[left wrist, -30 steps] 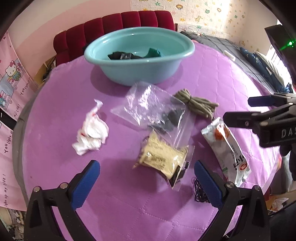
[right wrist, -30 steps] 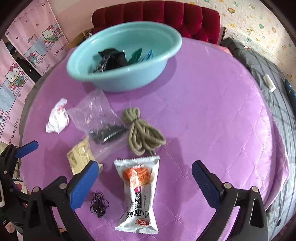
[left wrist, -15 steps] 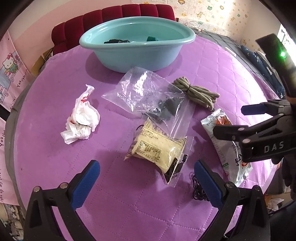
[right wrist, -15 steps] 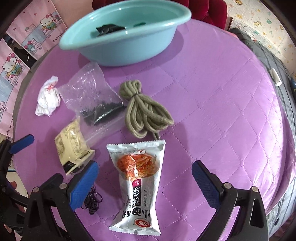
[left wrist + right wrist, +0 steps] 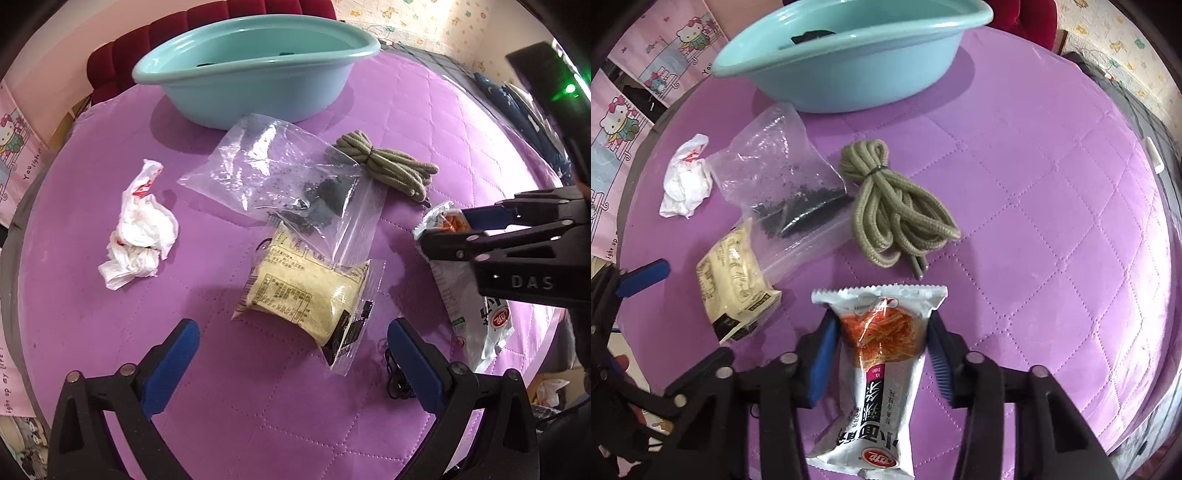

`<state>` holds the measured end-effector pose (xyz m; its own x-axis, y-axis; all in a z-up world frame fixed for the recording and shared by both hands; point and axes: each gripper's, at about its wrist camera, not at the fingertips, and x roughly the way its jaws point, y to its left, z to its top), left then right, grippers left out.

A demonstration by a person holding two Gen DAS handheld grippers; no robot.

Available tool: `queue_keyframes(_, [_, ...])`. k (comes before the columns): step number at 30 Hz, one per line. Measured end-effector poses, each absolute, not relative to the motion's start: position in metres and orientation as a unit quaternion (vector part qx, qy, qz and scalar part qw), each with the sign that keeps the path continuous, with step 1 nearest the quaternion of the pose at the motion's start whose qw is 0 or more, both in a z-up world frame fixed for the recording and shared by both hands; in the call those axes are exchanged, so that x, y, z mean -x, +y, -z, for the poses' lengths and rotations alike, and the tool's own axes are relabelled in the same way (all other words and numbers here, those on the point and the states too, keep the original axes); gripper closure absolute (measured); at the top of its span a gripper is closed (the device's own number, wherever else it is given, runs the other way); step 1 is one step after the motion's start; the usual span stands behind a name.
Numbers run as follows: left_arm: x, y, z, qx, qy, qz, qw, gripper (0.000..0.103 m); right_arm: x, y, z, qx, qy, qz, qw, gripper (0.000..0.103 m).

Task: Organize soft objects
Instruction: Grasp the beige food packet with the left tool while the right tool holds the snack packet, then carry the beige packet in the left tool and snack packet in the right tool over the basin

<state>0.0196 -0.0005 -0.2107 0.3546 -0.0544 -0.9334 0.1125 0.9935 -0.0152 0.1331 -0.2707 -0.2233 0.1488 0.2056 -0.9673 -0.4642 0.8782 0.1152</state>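
My right gripper point(image 5: 882, 354) is shut on a white and orange snack packet point(image 5: 879, 373), pinching its upper half against the purple table point(image 5: 1052, 221). The packet also shows in the left wrist view point(image 5: 476, 317), under the right gripper point(image 5: 443, 229). My left gripper point(image 5: 291, 354) is open and empty, hovering just in front of a beige food packet point(image 5: 303, 295). A clear zip bag with dark contents point(image 5: 291, 184), an olive rope bundle point(image 5: 388, 166) and crumpled white plastic point(image 5: 140, 229) lie on the table. The teal basin point(image 5: 255, 70) stands at the back with dark items inside.
A small tangle of black cord point(image 5: 395, 376) lies by my left gripper's right finger. A red sofa point(image 5: 147, 40) stands behind the table. The table's edge drops off at the right, near bedding point(image 5: 1152, 122).
My right gripper has lowered over the snack packet and closed on it. My left gripper has moved down and closer to the beige packet, staying open.
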Motion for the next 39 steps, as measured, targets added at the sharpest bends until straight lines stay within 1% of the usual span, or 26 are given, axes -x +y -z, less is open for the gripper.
queue_keyframes(1, [-0.022, -0.002, 0.212, -0.027, 0.567, 0.053, 0.822, 0.0, -0.132, -0.271, 0.222, 0.107, 0.612, -0.224, 0.751, 0.059])
queue_keyframes(3, [-0.026, -0.004, 0.214, -0.03, 0.57, 0.06, 0.819, 0.0, -0.13, -0.275, 0.218, 0.107, 0.61, -0.225, 0.752, 0.066])
queue_keyframes(11, [-0.044, -0.012, 0.222, -0.059, 0.583, 0.089, 0.806, 0.0, -0.124, -0.285, 0.197, 0.098, 0.601, -0.226, 0.76, 0.072])
queue_keyframes(19, [-0.064, -0.015, 0.235, -0.072, 0.596, 0.108, 0.793, 0.0, -0.125, -0.299, 0.185, 0.084, 0.607, -0.215, 0.76, 0.072])
queue_keyframes(26, [-0.076, -0.023, 0.246, -0.078, 0.608, 0.117, 0.781, 0.001, -0.123, -0.305, 0.186, 0.082, 0.61, -0.213, 0.759, 0.072])
queue_keyframes(27, [-0.077, -0.025, 0.245, -0.076, 0.606, 0.118, 0.783, 0.003, -0.123, -0.305, 0.186, 0.082, 0.61, -0.214, 0.758, 0.072])
queue_keyframes(28, [-0.077, -0.025, 0.245, -0.072, 0.606, 0.121, 0.783, 0.012, -0.125, -0.301, 0.189, 0.082, 0.611, -0.213, 0.758, 0.072])
queue_keyframes(29, [-0.077, -0.027, 0.245, -0.073, 0.608, 0.119, 0.782, 0.016, -0.125, -0.301, 0.189, 0.082, 0.611, -0.213, 0.758, 0.072])
queue_keyframes(30, [-0.076, -0.027, 0.244, -0.074, 0.609, 0.118, 0.781, 0.017, -0.125, -0.302, 0.189, 0.082, 0.611, -0.213, 0.758, 0.072])
queue_keyframes(32, [-0.076, -0.025, 0.24, -0.067, 0.606, 0.116, 0.784, 0.027, -0.125, -0.302, 0.189, 0.082, 0.611, -0.214, 0.758, 0.072])
queue_keyframes(37, [-0.071, -0.018, 0.232, -0.05, 0.605, 0.113, 0.787, 0.036, -0.125, -0.299, 0.189, 0.086, 0.608, -0.216, 0.759, 0.072])
queue_keyframes(39, [-0.069, -0.016, 0.23, -0.047, 0.603, 0.111, 0.788, 0.037, -0.124, -0.298, 0.189, 0.087, 0.607, -0.217, 0.76, 0.072])
